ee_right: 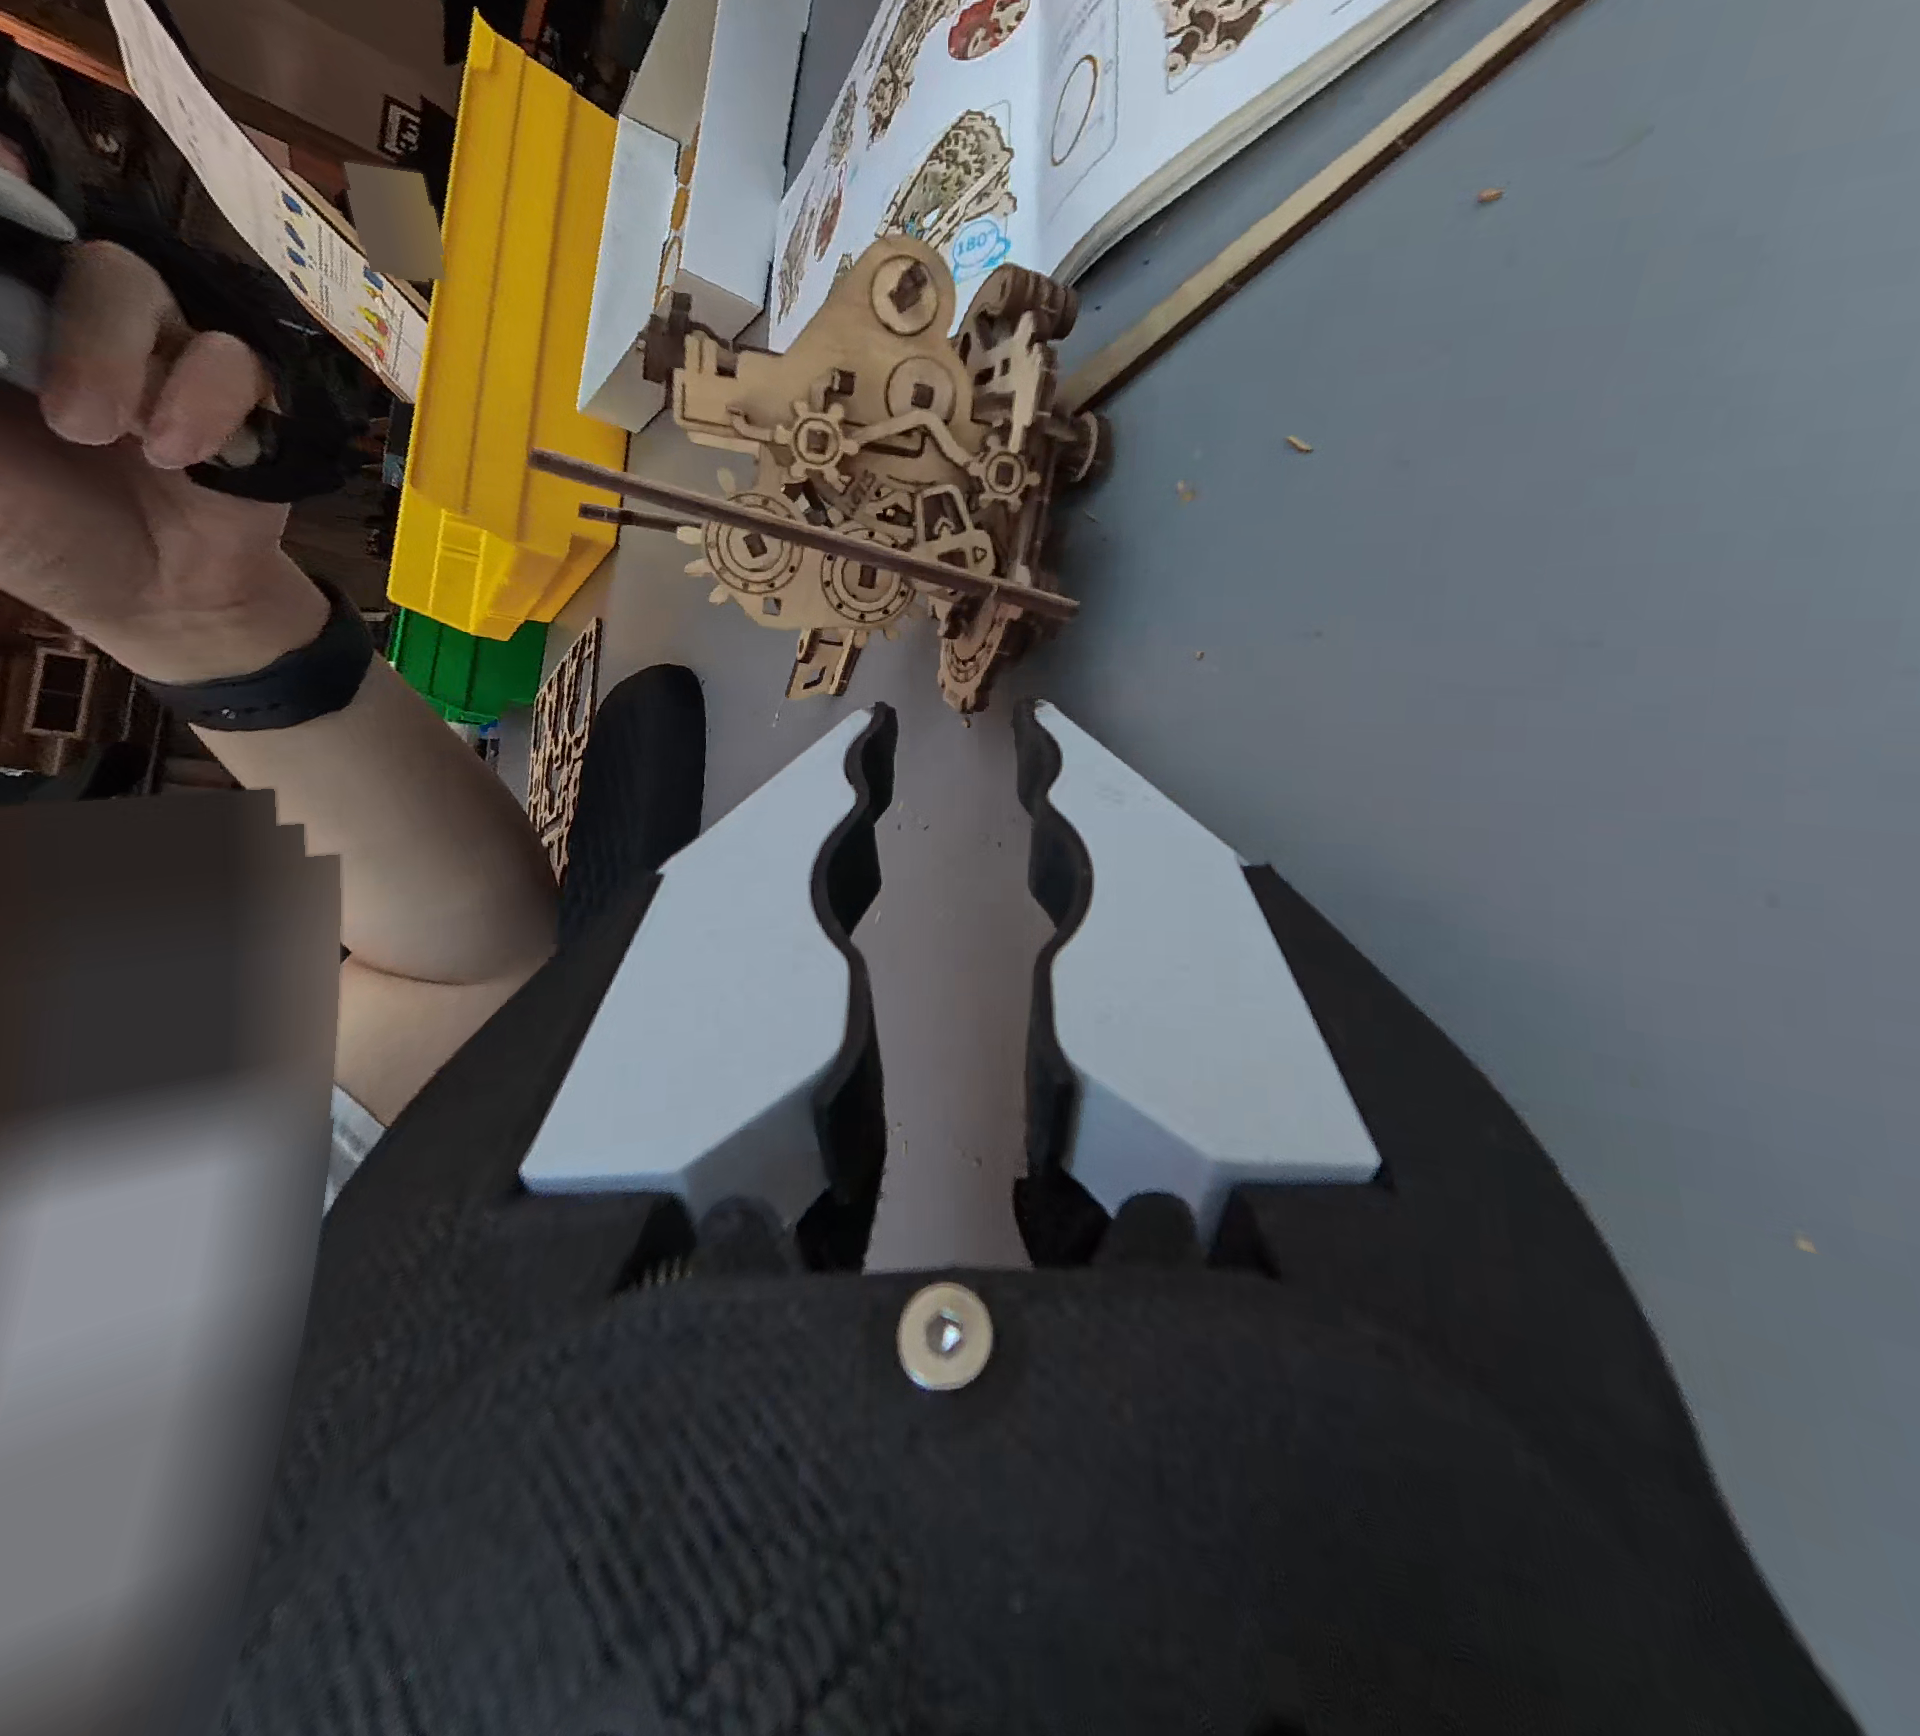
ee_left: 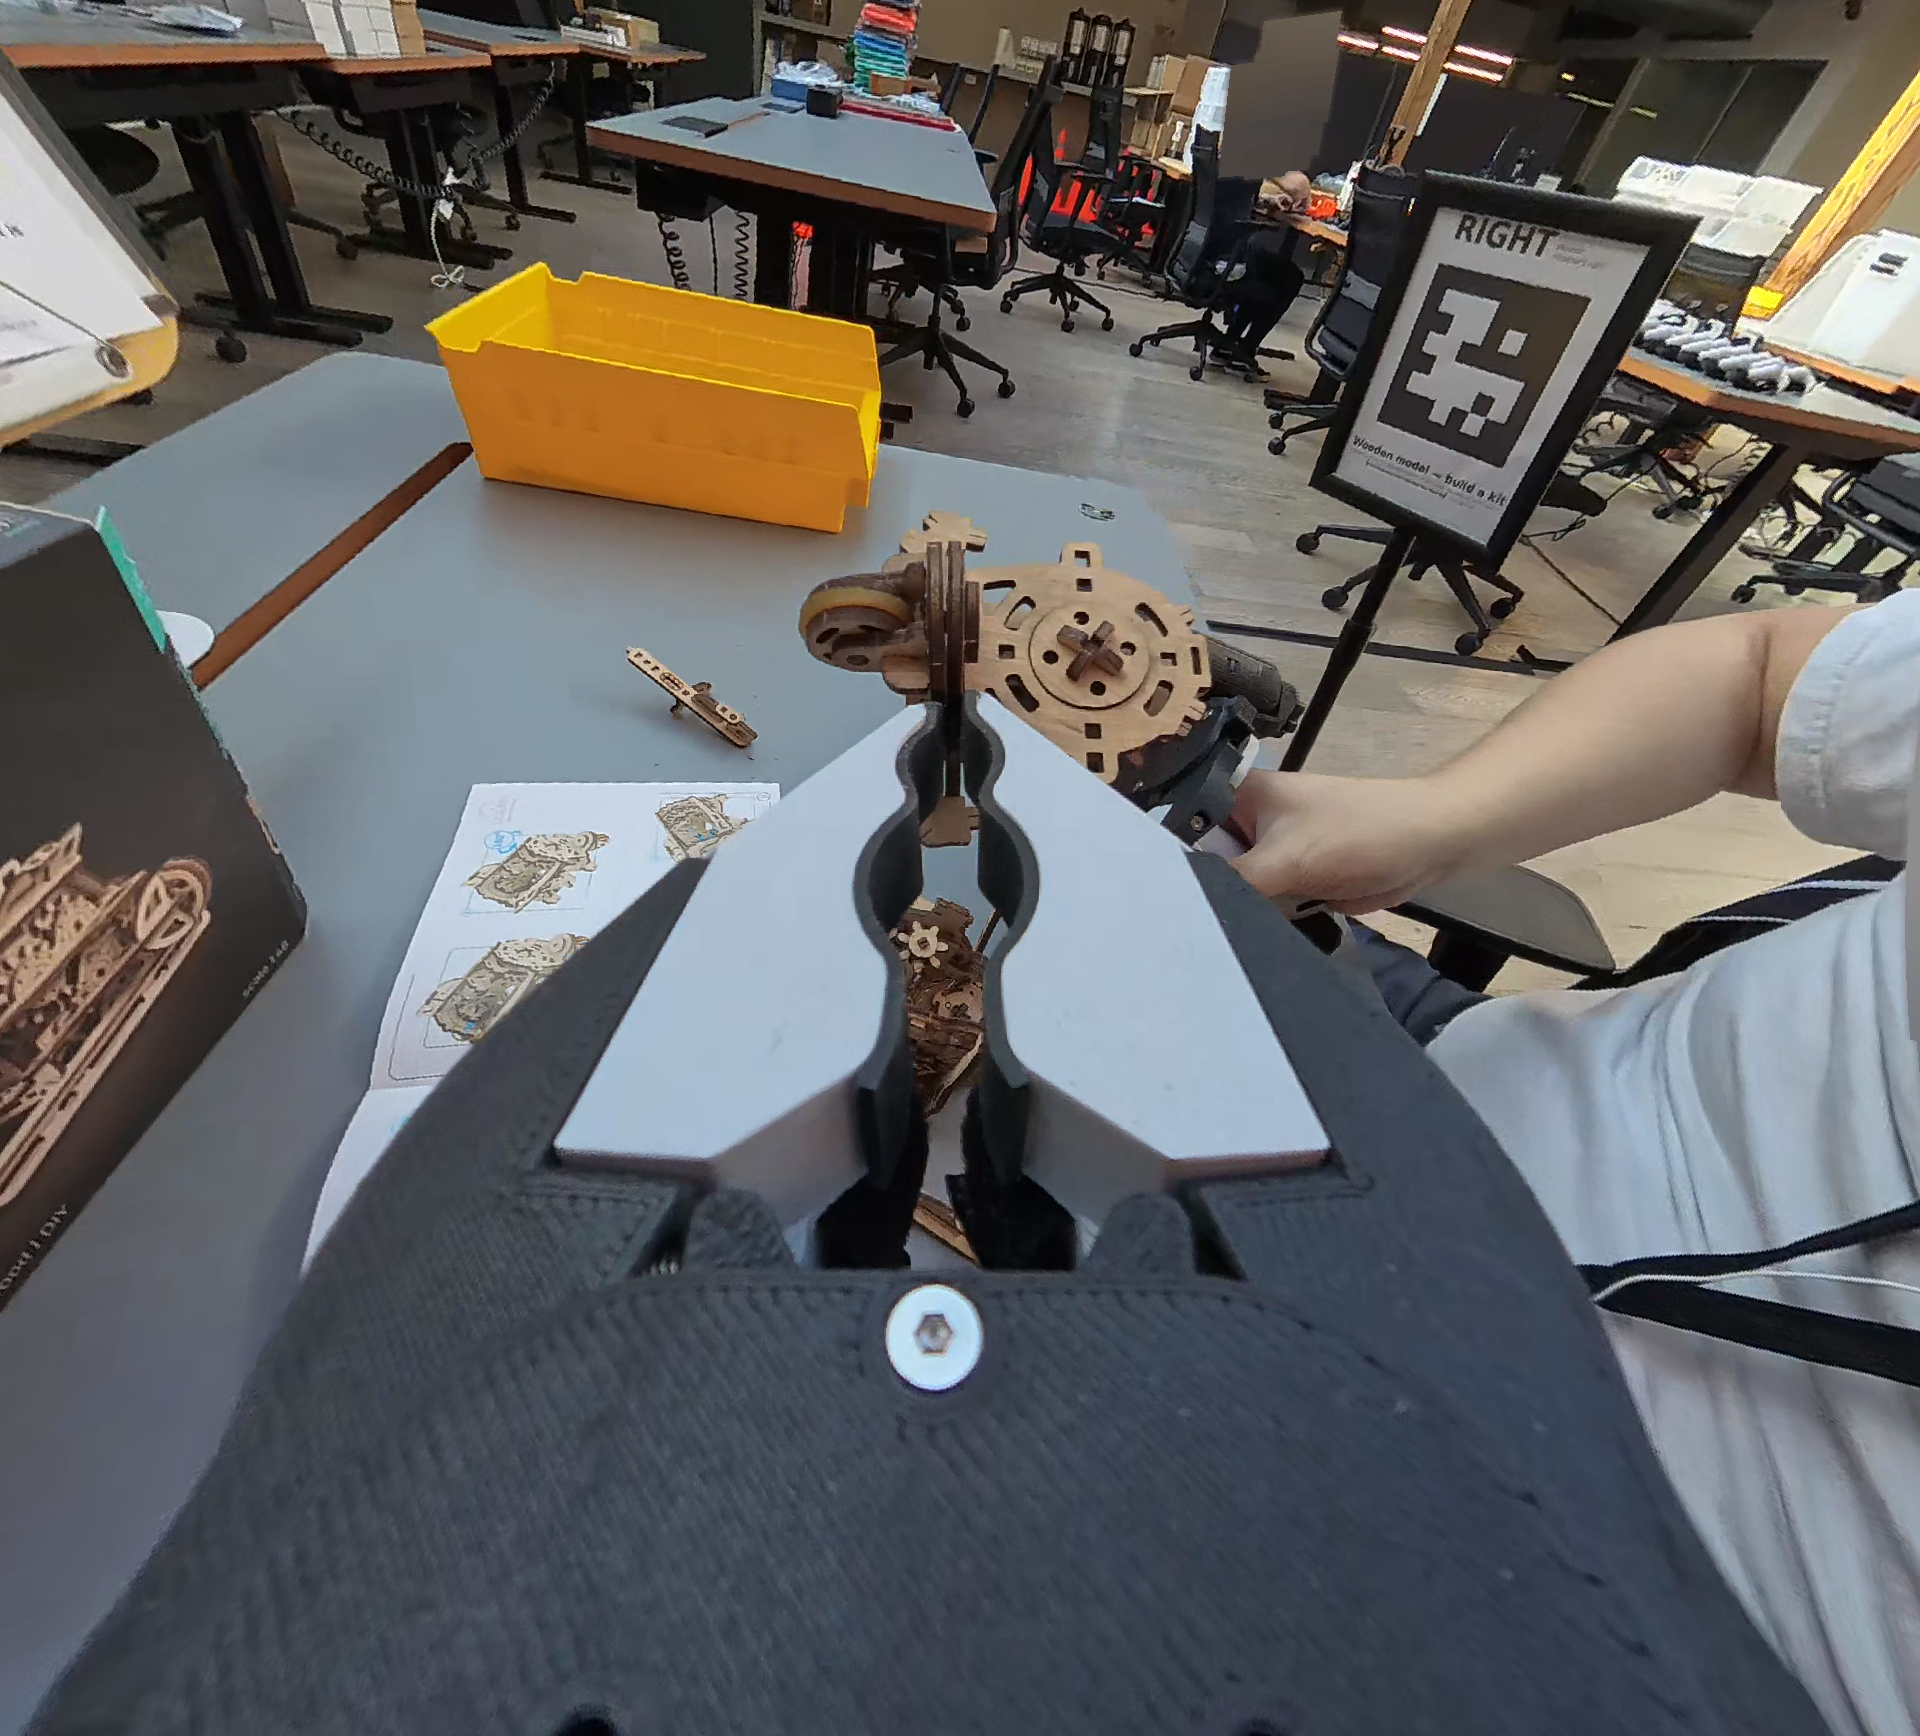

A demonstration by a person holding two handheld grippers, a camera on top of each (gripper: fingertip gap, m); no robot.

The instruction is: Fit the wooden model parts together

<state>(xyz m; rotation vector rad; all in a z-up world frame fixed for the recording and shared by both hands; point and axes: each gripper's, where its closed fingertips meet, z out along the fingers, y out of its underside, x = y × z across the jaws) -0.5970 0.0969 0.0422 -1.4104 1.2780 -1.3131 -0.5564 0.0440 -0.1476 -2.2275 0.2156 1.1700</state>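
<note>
Grey tabletop (ee_left: 416, 647), open office room behind with desks, black chairs, wood beams. Left to right in my left wrist view: dark kit box (ee_left: 114, 876) at the left edge, yellow bin (ee_left: 665, 398) farther back, a small loose wooden strip (ee_left: 694, 697) lying flat, the open instruction booklet (ee_left: 540, 897) near me, and a framed marker sign (ee_left: 1501, 356) on a stand off the right edge.

My left gripper (ee_left: 948, 751) has its jaws nearly closed, pinching a thin wooden part (ee_left: 948, 647) that stands upright between the tips. Just behind it sits a round wooden gear plate (ee_left: 1091, 658), touching or overlapping the held part; I cannot tell if they are joined. A hand (ee_left: 1320, 839) on the right holds the other gripper's handle.

Right wrist view, camera rolled sideways: hand with a black wristband (ee_right: 156, 481) at left, yellow bin (ee_right: 509, 377) with a green bin (ee_right: 462, 663) next to it, then the wooden model assembly (ee_right: 883, 481) on the tabletop (ee_right: 1507, 647) with two dark rods (ee_right: 727, 512) sticking out, booklet (ee_right: 1091, 24) beyond it, a thin wooden stick (ee_right: 1382, 128) alongside. My right gripper (ee_right: 951, 720) has its jaws partly spread, holding nothing, tips just short of the assembly. Wood crumbs dot the tabletop.
</note>
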